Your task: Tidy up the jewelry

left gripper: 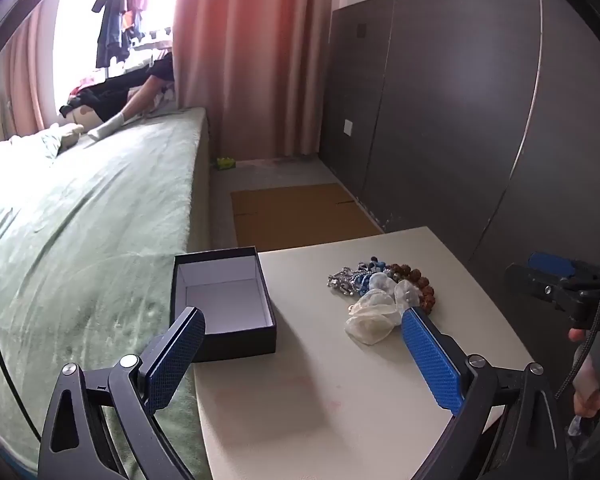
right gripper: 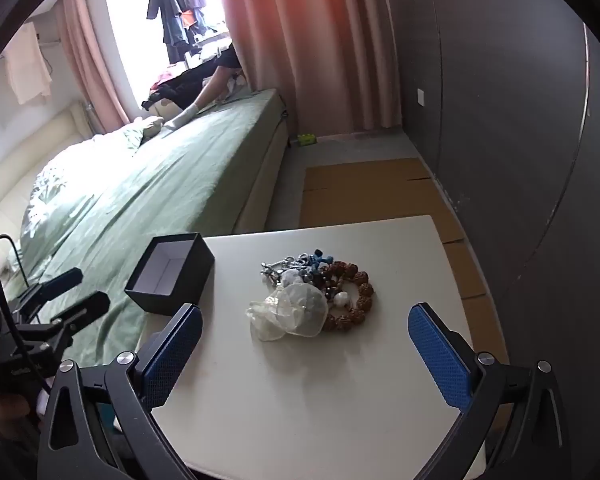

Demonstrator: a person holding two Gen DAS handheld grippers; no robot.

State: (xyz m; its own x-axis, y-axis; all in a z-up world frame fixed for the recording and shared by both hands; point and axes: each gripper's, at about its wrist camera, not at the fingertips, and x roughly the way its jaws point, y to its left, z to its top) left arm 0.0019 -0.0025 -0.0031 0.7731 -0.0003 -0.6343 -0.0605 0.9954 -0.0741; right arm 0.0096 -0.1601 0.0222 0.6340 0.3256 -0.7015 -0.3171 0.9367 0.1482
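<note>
On the pale surface [right gripper: 340, 380] beside the green bed [right gripper: 160, 200], a heap of jewelry [right gripper: 316, 292] is lying near the middle: brown bead bracelet [right gripper: 360, 292], blue beads [left gripper: 366, 274], silvery chain [right gripper: 276, 272] and a clear plastic bag [right gripper: 288, 312], all touching. An open dark box [left gripper: 224, 300] is sitting at the surface's left corner, its white inside bare. The left tool [left gripper: 300, 348] is hovering with fingers spread wide, gripping nothing; the right tool [right gripper: 306, 344] is hovering likewise spread, nothing between its pads.
</note>
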